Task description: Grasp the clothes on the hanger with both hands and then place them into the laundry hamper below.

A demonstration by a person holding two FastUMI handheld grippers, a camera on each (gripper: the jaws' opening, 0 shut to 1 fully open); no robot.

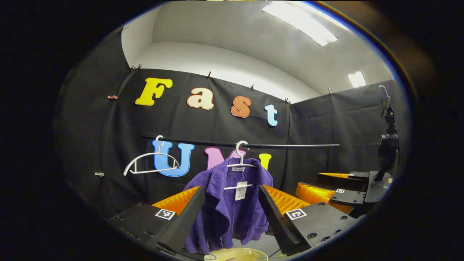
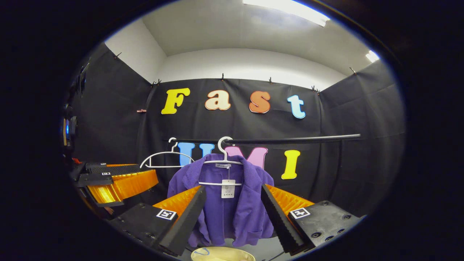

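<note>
A purple jacket [image 1: 226,210] [image 2: 232,210] with a white tag hangs on a white hanger [image 1: 241,165] [image 2: 223,161] from a black rail [image 1: 290,145] [image 2: 297,139]. Below it shows the pale yellow rim of the hamper [image 1: 237,253] [image 2: 223,253]. My left gripper [image 1: 231,197] stands open, its fingers to either side of the jacket and short of it. My right gripper [image 2: 232,197] is open too, framing the jacket without touching it. The right gripper [image 1: 337,188] shows at the right in the left gripper view. At the left of the right gripper view sits the left gripper [image 2: 112,181].
An empty white hanger [image 1: 150,163] [image 2: 163,159] hangs on the rail left of the jacket. A black stand with a device [image 1: 388,145] rises at the right. Black cloth walls close the booth on three sides.
</note>
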